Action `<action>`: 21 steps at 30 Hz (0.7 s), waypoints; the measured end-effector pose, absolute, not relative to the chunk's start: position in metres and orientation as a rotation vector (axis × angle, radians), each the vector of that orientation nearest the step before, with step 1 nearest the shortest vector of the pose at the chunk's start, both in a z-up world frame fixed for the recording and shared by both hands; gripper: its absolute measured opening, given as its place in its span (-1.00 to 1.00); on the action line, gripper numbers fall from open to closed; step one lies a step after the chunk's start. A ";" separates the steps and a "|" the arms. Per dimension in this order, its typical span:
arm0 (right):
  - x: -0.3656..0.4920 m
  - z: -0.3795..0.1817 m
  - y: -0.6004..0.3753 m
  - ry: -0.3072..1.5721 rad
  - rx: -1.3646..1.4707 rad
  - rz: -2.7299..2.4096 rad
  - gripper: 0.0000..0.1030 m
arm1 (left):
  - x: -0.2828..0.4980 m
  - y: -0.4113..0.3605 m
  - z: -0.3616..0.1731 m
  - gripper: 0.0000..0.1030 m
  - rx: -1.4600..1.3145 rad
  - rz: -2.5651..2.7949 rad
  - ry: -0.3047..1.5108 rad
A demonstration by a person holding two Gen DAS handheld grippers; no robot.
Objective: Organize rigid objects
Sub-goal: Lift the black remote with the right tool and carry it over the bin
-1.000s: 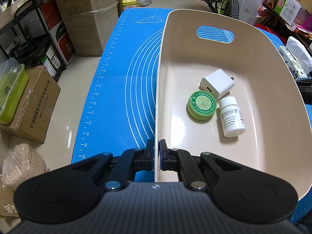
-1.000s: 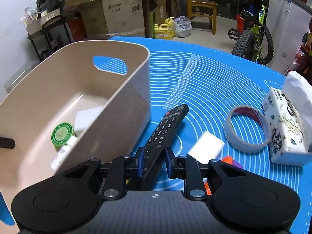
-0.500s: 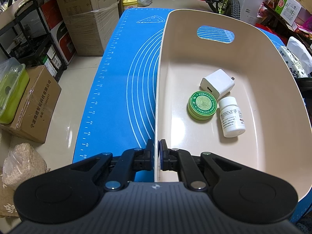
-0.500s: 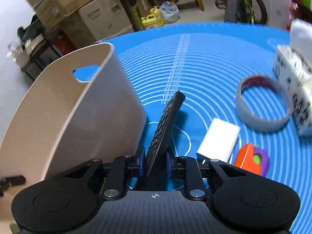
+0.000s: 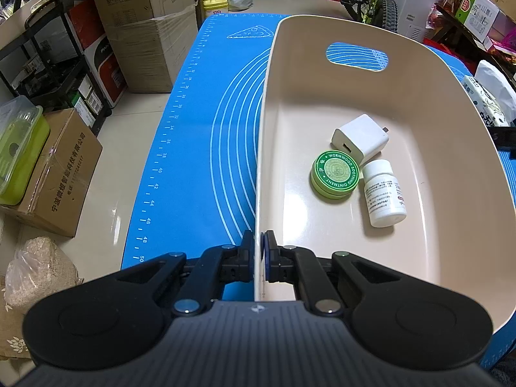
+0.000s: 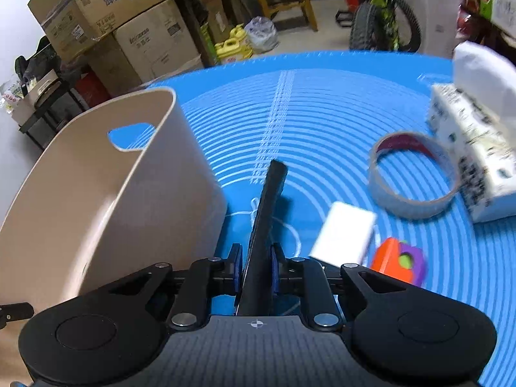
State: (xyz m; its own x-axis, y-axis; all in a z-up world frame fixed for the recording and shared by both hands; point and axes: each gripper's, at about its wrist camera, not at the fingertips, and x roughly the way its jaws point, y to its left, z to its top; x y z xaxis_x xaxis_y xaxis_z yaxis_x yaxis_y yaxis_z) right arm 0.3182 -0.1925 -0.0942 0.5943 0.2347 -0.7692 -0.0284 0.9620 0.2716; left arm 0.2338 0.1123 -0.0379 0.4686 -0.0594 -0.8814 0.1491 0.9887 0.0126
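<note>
A beige plastic basket (image 5: 262, 161) stands on the blue mat (image 5: 200, 161). My left gripper (image 5: 259, 258) is shut on the near end of its left wall. Inside the basket lie a white charger (image 5: 361, 138), a green ointment tin (image 5: 335, 174) and a white pill bottle (image 5: 383, 196). In the right wrist view, my right gripper (image 6: 256, 267) holds a black remote control (image 6: 267, 213) turned on its edge, just right of the basket (image 6: 129, 193). Its jaws are closing, and the pads press on the remote's two faces.
On the mat to the right of the remote lie a white block (image 6: 345, 235), an orange and purple toy (image 6: 400, 261), a roll of tape (image 6: 416, 174) and a tissue pack (image 6: 474, 148). Cardboard boxes (image 6: 151, 42), a chair and a bicycle stand on the floor beyond.
The right gripper has rolled, so the remote has turned from face-up onto its edge, and the view has shifted right, away from the basket's inside. The left gripper and basket have not moved.
</note>
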 end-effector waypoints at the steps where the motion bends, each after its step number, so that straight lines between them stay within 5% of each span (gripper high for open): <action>1: 0.317 -0.091 -0.196 0.917 0.234 0.144 -0.46 | 0.234 0.112 -0.038 -0.81 0.092 -0.128 1.076; 21: 0.283 0.019 -0.209 0.689 0.199 0.125 -0.46 | 0.234 0.112 -0.038 -0.81 0.093 -0.126 1.076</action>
State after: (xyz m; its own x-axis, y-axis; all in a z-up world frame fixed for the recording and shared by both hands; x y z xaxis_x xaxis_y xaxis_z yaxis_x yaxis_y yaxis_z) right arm 0.2829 -0.2089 0.0193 0.7656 0.1802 -0.6176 -0.0489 0.9735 0.2234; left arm 0.2341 0.1122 -0.0379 0.4689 -0.0573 -0.8814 0.1483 0.9888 0.0146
